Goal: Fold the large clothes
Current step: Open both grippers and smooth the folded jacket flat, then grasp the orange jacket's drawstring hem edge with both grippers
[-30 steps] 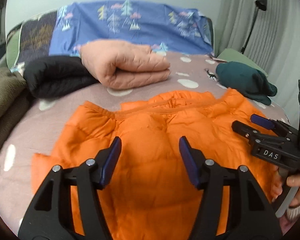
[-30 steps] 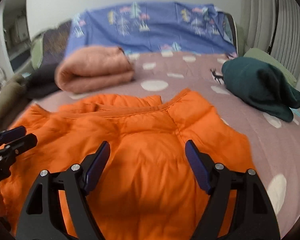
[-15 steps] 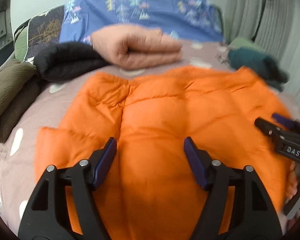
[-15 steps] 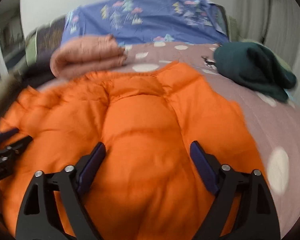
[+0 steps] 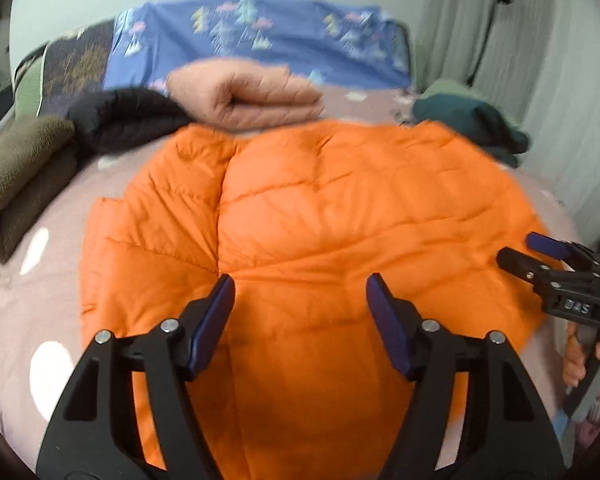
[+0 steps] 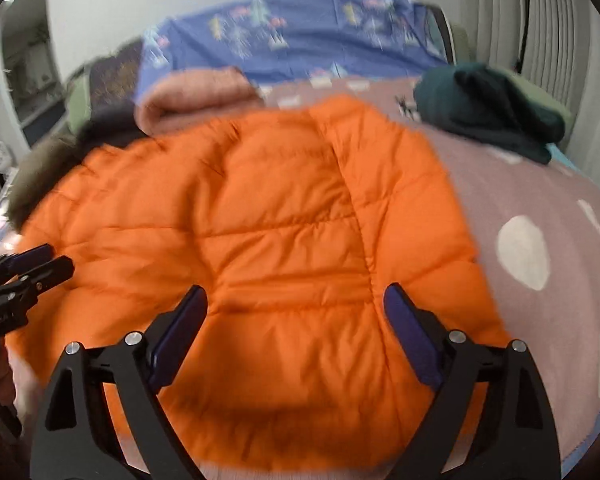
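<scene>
1. The left claw (image 5: pixel 300 292) is open and grips nothing; only the orange puffer jacket (image 5: pixel 320 220) lies below its jaws, flat on the bed (image 5: pixel 40 280).
2. The right claw (image 6: pixel 296 304) is opening wider, with nothing pressed between its jaws; the same jacket lies under it.
3. I judge that the folding has barely begun: the jacket is spread out. Next, each claw must go down to an edge or a sleeve and pinch the thick padding firmly.
4. Beyond the jacket, a folded pink garment (image 5: pixel 252 96) lies very near its far edge, with a black garment (image 5: pixel 120 120) left of it.
5. To the far right sits a dark green garment (image 6: pixel 488 108), so the space for folding is limited.
</scene>
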